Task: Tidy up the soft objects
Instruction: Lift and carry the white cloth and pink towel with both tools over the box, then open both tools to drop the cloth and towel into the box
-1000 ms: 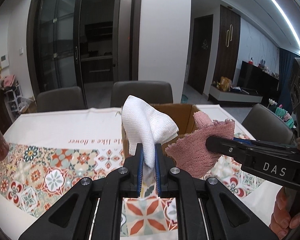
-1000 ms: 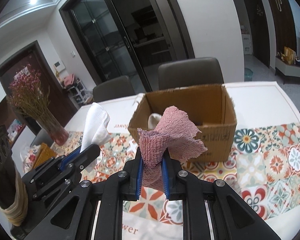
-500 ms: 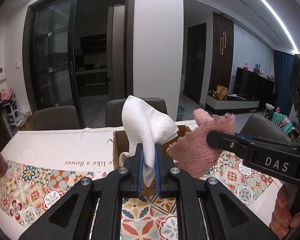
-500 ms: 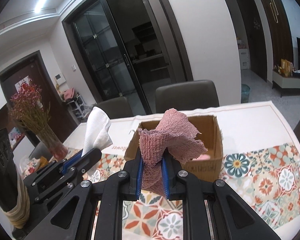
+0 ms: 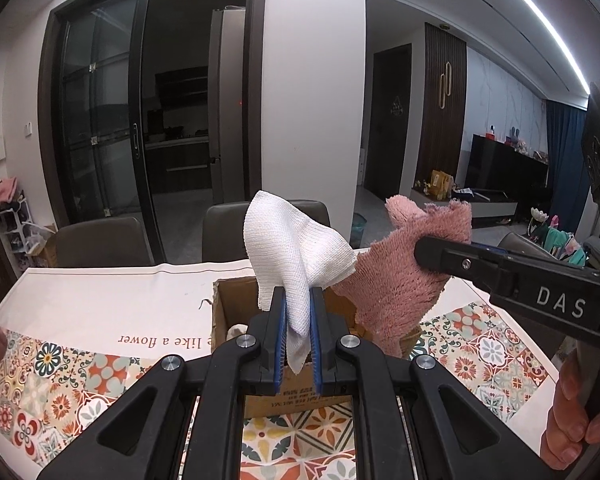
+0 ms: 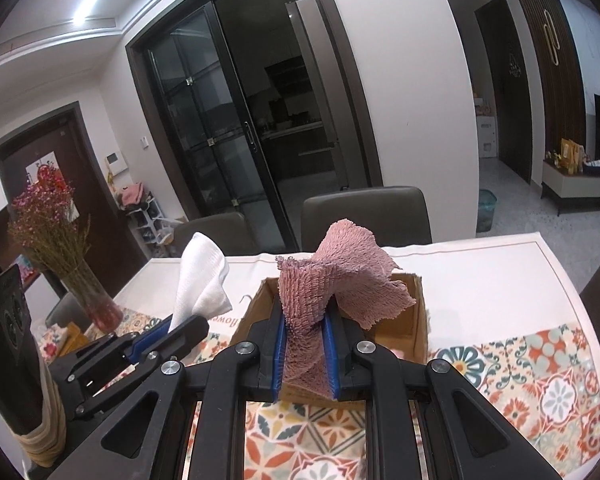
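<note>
Both grippers have lifted, the cardboard box [image 5: 236,312] sinking lower in frame. Left gripper [image 5: 298,334] clamps the white cloth [image 5: 296,252] at frame center; right gripper [image 6: 304,344] pinches the pink cloth [image 6: 336,284], both directly above the box.

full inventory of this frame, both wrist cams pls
white cloth: 1, white, clamped in left tongs, above box
pink cloth: 1, pink, clamped in right tongs, above box
box: 1, brown cardboard, open, on table; pale item inside, unclear
tablecloth: 1, white with floral tiles, on table
vase of dried flowers: 1, pink-red, table's left edge
chairs: 2 grey behind table
left tongs: 1, black and blue
right tongs: 1, black and blue
hand: 1, gripping right handle
</note>
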Demonstrator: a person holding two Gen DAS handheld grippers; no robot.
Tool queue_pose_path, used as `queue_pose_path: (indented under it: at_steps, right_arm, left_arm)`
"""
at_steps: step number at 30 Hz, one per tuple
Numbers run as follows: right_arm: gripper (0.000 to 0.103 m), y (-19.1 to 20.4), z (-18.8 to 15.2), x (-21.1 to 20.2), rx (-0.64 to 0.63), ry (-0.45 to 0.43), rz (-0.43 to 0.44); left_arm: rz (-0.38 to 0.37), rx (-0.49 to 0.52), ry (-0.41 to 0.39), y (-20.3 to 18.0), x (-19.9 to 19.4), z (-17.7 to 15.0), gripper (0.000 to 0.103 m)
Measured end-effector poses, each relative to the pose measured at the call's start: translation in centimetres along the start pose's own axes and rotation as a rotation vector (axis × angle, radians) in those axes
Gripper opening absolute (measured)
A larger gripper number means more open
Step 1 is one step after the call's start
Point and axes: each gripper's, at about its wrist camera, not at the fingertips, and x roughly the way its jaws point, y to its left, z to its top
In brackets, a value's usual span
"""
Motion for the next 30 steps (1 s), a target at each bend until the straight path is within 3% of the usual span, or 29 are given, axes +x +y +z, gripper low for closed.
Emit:
queue_pose_path:
  at_steps: [15, 30]
  right_arm:
    - [0.018, -1.6, 1.7, 4.4, -0.024, 0.033, -0.011]
    - [0.018, -3.7, -0.2, 10.4, -0.01, 0.189, -0.029]
  left_arm:
    - [0.02, 0.021, 0.036, 0.3, 4.7, 1.0, 0.012]
    - [0.038, 0.05, 0.166, 0.3, 10.4, -0.7, 0.012]
